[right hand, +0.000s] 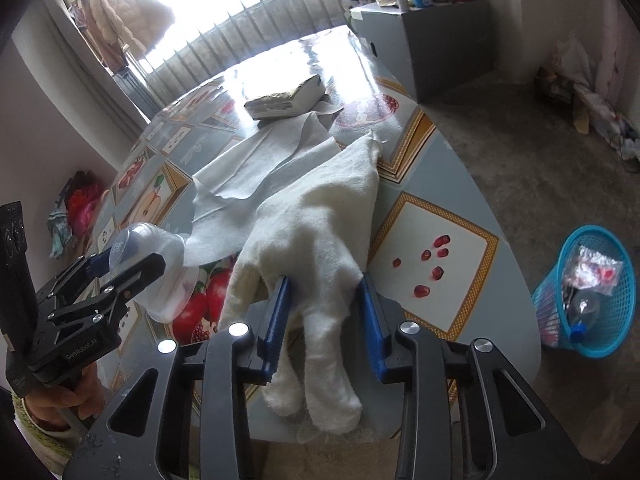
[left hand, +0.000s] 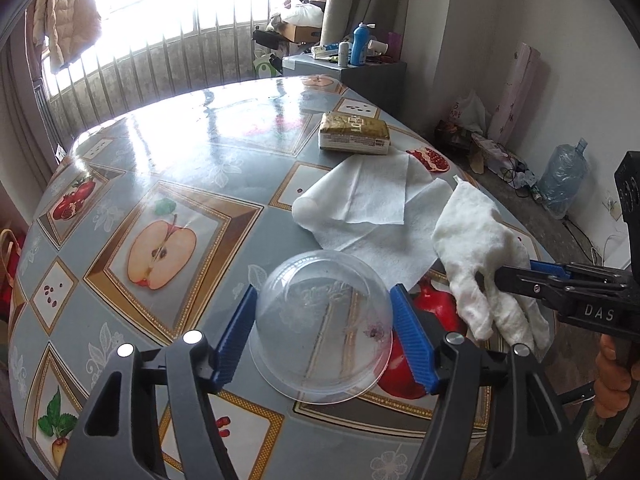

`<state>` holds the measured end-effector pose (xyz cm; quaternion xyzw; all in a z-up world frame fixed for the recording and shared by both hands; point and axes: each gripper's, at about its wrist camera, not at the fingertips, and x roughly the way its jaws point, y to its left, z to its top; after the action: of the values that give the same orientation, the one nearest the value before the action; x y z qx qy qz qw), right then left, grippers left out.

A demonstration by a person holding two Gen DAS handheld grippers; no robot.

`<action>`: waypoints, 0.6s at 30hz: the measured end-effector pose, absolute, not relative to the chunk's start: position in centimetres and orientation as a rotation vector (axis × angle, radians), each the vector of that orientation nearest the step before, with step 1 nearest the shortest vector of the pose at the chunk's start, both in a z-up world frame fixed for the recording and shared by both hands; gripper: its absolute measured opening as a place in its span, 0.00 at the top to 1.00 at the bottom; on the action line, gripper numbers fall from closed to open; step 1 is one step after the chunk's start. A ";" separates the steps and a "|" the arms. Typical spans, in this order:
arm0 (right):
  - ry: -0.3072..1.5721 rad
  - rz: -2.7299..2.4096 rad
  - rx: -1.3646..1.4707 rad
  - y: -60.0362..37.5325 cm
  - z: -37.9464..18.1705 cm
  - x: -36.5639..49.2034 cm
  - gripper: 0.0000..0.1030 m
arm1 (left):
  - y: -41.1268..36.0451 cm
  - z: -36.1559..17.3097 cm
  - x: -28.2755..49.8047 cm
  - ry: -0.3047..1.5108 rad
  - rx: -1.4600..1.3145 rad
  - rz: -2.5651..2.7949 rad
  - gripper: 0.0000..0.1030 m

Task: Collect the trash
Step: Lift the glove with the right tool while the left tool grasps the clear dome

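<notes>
A clear plastic cup [left hand: 320, 320] sits upside down and slightly tilted between the blue pads of my left gripper [left hand: 324, 292], which is shut on its sides just over the fruit-print table [left hand: 192, 160]. The right wrist view shows the same cup [right hand: 160, 264] held in the left gripper [right hand: 120, 264]. A white cloth glove [right hand: 316, 220] lies at the table's near right edge, its fingers hanging over the rim. My right gripper [right hand: 325, 280] is shut on the glove's palm, bunching the fabric. The left wrist view shows that gripper [left hand: 504, 276] on the glove [left hand: 472, 240].
White tissue sheets [left hand: 360, 200] lie spread beside the glove, with a tissue pack [left hand: 354, 134] behind them. A blue mesh basket [right hand: 600, 336] stands on the floor to the right, holding a bottle and a wrapper. A grey cabinet [left hand: 376, 76] stands past the table.
</notes>
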<state>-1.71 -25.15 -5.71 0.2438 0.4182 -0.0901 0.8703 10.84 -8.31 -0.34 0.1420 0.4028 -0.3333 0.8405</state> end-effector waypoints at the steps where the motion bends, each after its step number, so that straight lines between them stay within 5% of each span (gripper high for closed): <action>1: 0.874 -0.194 0.518 -25.3 -5.8 -1.8 0.78 | -8.4 -0.3 10.9 0.850 0.299 -0.700 0.36; 6: 0.861 -0.175 0.617 -26.2 -6.2 -2.7 0.92 | -8.3 0.3 10.9 0.829 0.298 -0.684 0.37; 18: 0.705 -0.129 0.665 -27.0 -1.2 -5.0 0.95 | -5.9 4.3 10.5 0.747 0.251 -0.614 0.38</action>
<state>-5.02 -26.97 -1.20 0.3195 0.3386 -0.0622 0.8829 10.54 -5.85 4.26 0.1204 0.3583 -0.2945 0.8777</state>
